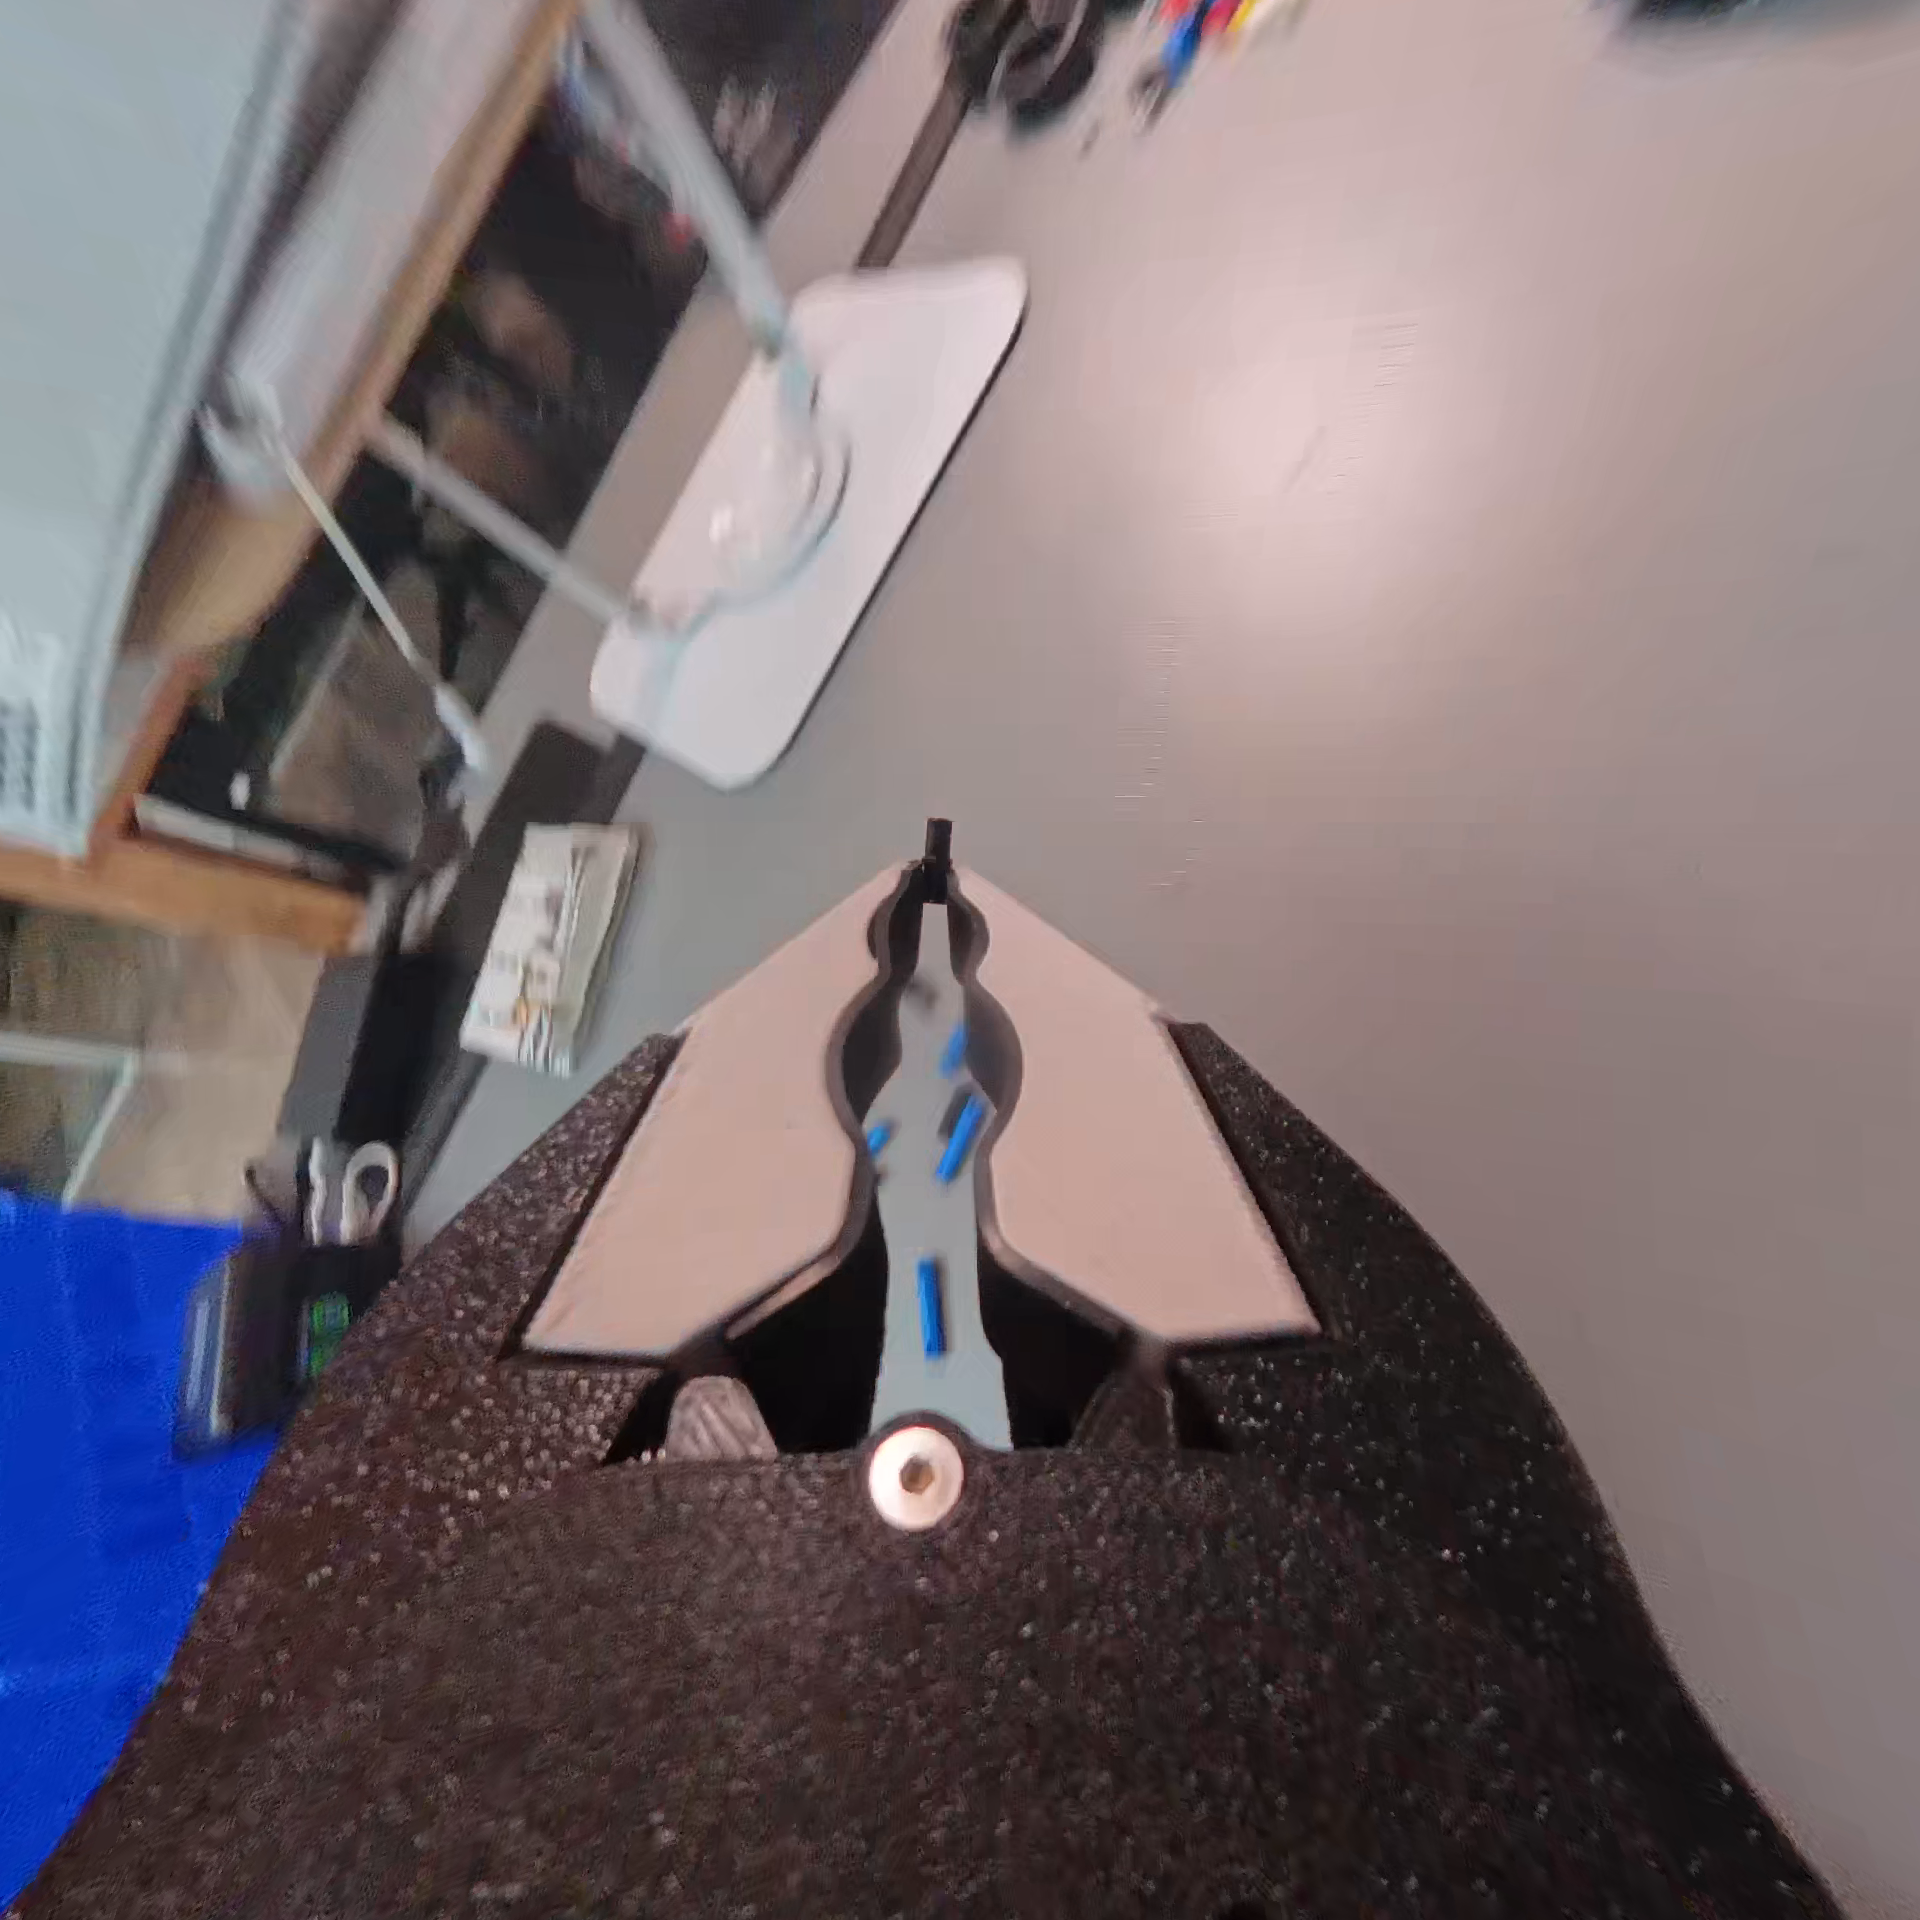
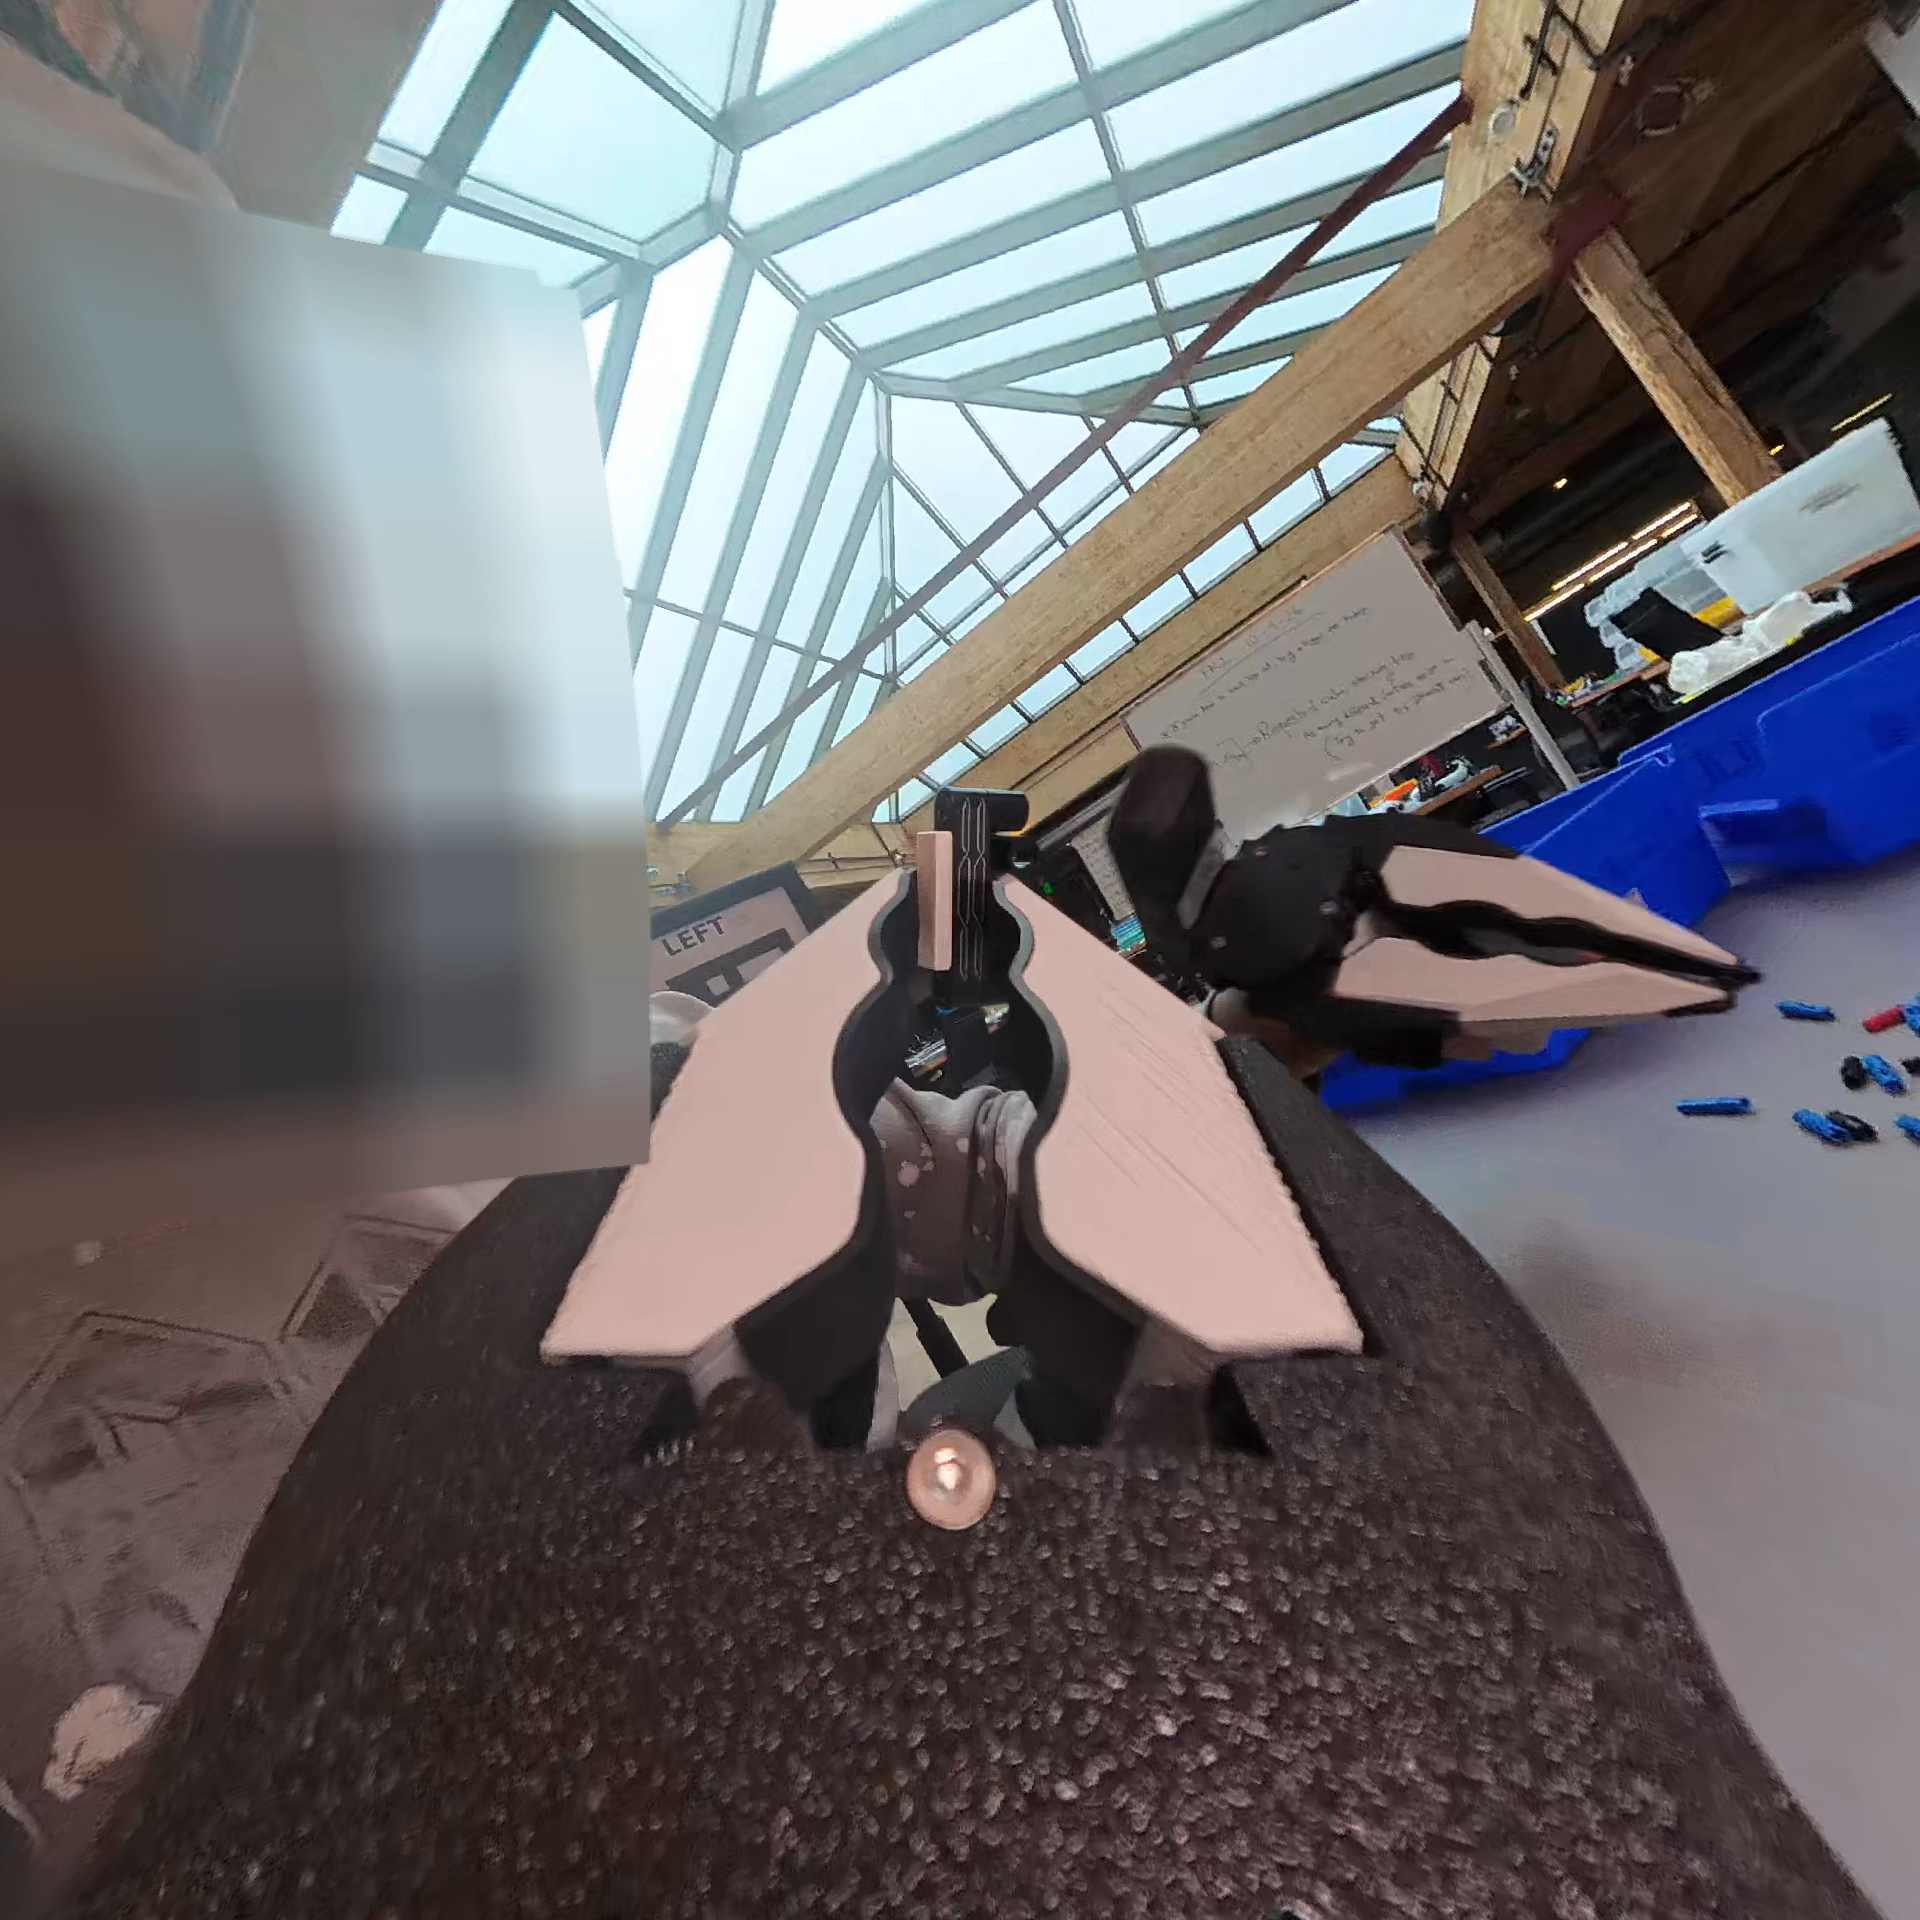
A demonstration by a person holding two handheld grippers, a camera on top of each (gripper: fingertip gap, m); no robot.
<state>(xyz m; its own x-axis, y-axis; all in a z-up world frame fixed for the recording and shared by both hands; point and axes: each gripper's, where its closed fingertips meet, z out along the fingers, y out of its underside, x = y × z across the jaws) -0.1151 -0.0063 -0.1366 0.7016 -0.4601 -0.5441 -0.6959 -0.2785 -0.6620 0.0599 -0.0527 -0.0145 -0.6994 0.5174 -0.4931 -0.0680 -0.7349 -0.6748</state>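
Observation:
My left gripper is shut on a small black pin that sticks out past the fingertips, above the grey table. Through the gap between the fingers, blue pins lie on the table below. My right gripper points up toward a skylight. It is shut on a black beam with holes, with a tan bar against its side. The left gripper also shows in the right wrist view, shut, its tip low over scattered blue, black and red pins.
A white lamp base and a booklet lie on the table's left side. A cup with scissors stands by a blue bin. The blue bin sits behind the left gripper, with a whiteboard beyond. Some 25 cm of space lies between my two pairs of fingers.

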